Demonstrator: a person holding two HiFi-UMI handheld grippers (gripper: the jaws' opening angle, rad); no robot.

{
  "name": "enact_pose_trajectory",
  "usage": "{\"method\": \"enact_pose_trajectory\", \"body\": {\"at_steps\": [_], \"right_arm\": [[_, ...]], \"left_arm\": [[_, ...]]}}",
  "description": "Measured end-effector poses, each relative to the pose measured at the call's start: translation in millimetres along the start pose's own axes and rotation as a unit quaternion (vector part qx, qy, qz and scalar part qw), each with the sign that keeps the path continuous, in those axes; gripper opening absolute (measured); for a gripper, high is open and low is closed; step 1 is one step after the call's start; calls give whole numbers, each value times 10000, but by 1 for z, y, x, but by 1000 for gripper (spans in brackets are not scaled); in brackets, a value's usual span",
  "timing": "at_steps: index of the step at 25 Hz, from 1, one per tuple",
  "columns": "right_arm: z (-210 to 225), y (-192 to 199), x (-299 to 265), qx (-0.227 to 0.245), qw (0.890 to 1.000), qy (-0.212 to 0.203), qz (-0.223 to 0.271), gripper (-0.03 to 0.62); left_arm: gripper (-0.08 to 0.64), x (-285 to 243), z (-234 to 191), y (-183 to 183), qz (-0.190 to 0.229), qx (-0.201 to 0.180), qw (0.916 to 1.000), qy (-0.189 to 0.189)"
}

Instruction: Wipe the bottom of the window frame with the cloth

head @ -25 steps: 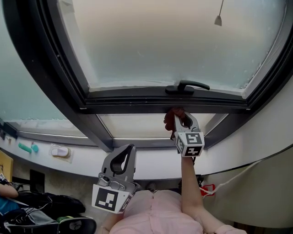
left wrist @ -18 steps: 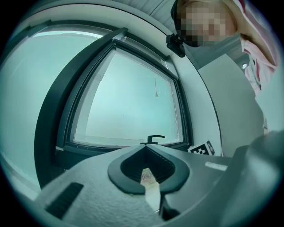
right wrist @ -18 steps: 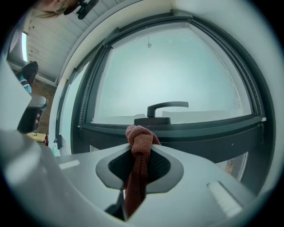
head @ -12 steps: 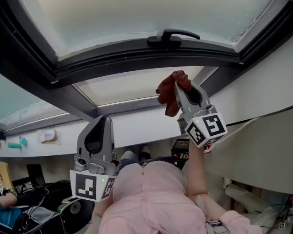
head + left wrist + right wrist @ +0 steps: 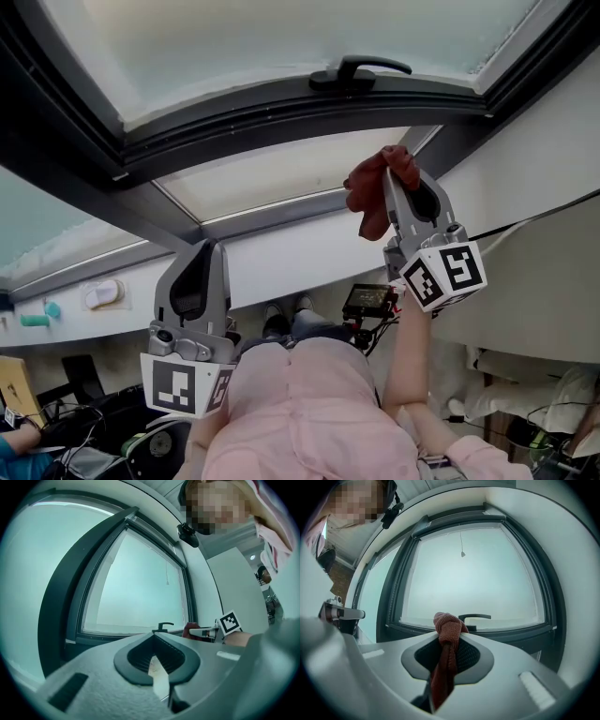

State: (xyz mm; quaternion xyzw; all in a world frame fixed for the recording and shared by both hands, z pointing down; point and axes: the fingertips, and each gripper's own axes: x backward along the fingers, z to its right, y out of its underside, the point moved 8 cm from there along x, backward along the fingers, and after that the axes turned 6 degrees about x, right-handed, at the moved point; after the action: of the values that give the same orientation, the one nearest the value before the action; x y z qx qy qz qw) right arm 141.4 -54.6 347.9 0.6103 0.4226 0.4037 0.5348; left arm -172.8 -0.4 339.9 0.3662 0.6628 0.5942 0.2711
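My right gripper (image 5: 396, 180) pinches a rust-red knitted cloth (image 5: 368, 194) (bunched) near the dark window frame (image 5: 281, 117); my left gripper (image 5: 208, 247) has jaws pressed together.

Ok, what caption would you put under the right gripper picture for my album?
The right gripper squeezes a red cloth, pointing at the window's handle and dark frame.
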Motion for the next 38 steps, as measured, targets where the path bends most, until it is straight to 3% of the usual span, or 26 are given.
{"method": "enact_pose_trajectory", "body": {"at_steps": [7,16,21,28,35,38], "right_arm": [[12,-25,-25,131,9992,288,264,64],[59,-48,-86,1174,9912,605,111,64],[68,-39,-114,1569,9869,262,-263,64],[80,-16,-140,1483,9859,-84,-773,64],[85,-12,-146,1507,9854,-370,-703,65],[89,-11,-145,1606,9842,-283,-696,64]], "left_arm": [[-2,11,-9,3,-76,-7,10000,-55],[-2,-14,1,5,-42,100,9995,-282],[-2,-44,21,4,31,130,9995,-289],[-2,-71,39,9,103,126,9989,-445],[-2,-93,53,14,114,119,9988,-456],[-2,-101,62,14,121,79,9991,-387]]}}
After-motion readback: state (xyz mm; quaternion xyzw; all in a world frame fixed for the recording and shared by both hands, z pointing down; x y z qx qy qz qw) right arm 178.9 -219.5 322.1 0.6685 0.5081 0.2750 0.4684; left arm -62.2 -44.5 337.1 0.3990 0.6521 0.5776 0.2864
